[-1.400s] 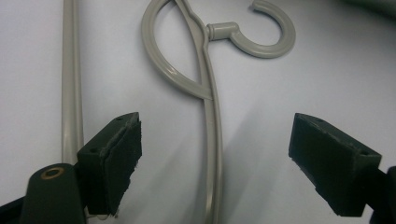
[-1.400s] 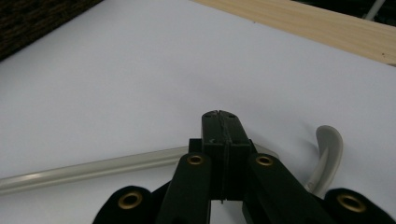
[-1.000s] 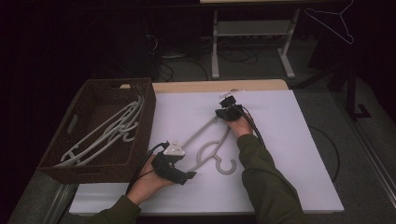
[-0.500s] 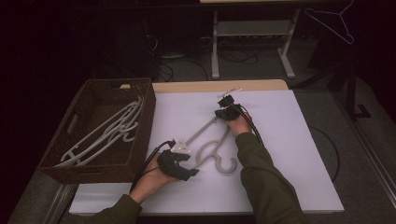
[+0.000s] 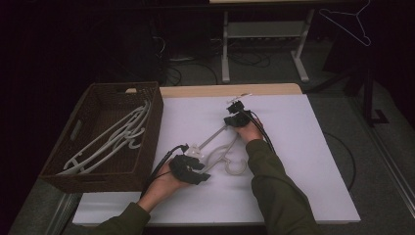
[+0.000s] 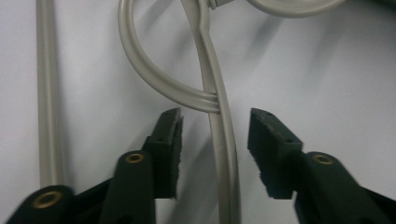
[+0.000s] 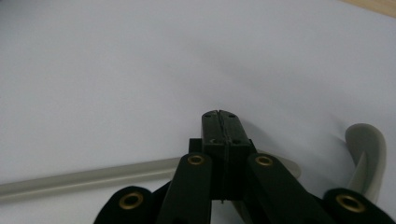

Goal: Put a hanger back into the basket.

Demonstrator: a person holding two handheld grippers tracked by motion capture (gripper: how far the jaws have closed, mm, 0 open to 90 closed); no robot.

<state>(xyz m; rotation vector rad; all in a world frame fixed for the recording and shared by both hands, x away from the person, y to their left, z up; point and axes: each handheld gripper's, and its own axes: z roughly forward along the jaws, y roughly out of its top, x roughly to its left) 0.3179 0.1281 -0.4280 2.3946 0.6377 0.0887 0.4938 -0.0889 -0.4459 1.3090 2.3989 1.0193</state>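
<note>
Fingers on your left gripper (image 6: 215,154) are spread either side of the hanger (image 5: 215,147) arm and have just been closing in, pads not touching it yet. Your right gripper (image 7: 219,116) has its fingers pressed together over the hanger's far end; can't tell if it's actually pinched. That hanger lies flat on the white table (image 5: 303,161), long axis running diagonally from near-left to far-right, hook toward you, right of the basket (image 5: 98,171).

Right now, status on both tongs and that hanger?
Left tongs closing around hanger arm, pads not yet touching. Right tongs shut at hanger's far end. Nothing in the way.
</note>
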